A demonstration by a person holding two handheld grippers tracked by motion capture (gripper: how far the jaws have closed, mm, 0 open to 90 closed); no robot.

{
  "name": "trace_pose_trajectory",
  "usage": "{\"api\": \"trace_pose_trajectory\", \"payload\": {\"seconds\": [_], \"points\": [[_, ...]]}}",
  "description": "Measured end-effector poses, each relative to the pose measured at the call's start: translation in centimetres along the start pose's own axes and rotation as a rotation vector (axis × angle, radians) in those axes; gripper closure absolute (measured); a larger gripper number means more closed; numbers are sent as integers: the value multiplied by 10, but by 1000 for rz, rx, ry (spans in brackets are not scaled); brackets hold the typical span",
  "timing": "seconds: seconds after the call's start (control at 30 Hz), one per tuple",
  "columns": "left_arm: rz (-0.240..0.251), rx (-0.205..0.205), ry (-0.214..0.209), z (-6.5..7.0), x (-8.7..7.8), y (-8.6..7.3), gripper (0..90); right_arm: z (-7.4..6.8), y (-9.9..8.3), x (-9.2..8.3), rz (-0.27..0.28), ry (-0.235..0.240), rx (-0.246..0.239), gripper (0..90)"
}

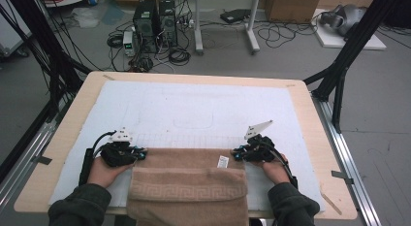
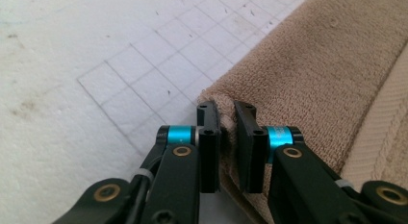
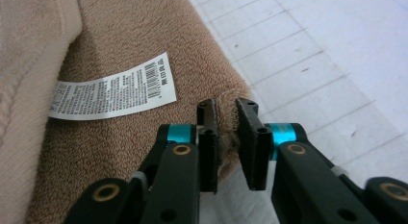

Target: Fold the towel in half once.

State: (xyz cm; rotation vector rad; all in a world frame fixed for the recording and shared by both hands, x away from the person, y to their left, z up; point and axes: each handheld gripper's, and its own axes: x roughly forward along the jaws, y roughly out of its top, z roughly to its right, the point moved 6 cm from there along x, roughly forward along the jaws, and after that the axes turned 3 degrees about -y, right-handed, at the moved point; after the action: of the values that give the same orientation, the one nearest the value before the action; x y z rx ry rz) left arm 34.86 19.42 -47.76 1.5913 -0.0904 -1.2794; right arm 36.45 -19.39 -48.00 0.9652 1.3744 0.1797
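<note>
A tan towel [image 1: 189, 180] lies folded at the near edge of the table and hangs over the front. My left gripper [image 1: 143, 153] is shut on its far left corner. In the left gripper view the jaws [image 2: 227, 113] pinch a fold of the towel [image 2: 312, 65] between the pads. My right gripper [image 1: 236, 152] is shut on the far right corner. In the right gripper view its jaws [image 3: 227, 111] squeeze the edge of the towel [image 3: 120, 152], next to a white care label [image 3: 113, 87]. That label [image 1: 223, 161] lies face up near the right gripper.
A white foam mat [image 1: 194, 109] with a faint grid covers the wooden table [image 1: 72, 124] and is bare beyond the towel. Black frame posts [image 1: 339, 71] stand at both sides. On the floor behind are computers [image 1: 155, 24] and cables.
</note>
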Motion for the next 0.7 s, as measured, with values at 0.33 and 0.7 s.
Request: {"api": "trace_pose_trajectory", "payload": {"seconds": [0.33, 0.7], "points": [[129, 11, 136, -42, -3, 98, 828, 58, 55, -34, 94, -147, 47, 831], [205, 5, 239, -75, -32, 181, 731, 104, 136, -82, 144, -263, 17, 742]]}}
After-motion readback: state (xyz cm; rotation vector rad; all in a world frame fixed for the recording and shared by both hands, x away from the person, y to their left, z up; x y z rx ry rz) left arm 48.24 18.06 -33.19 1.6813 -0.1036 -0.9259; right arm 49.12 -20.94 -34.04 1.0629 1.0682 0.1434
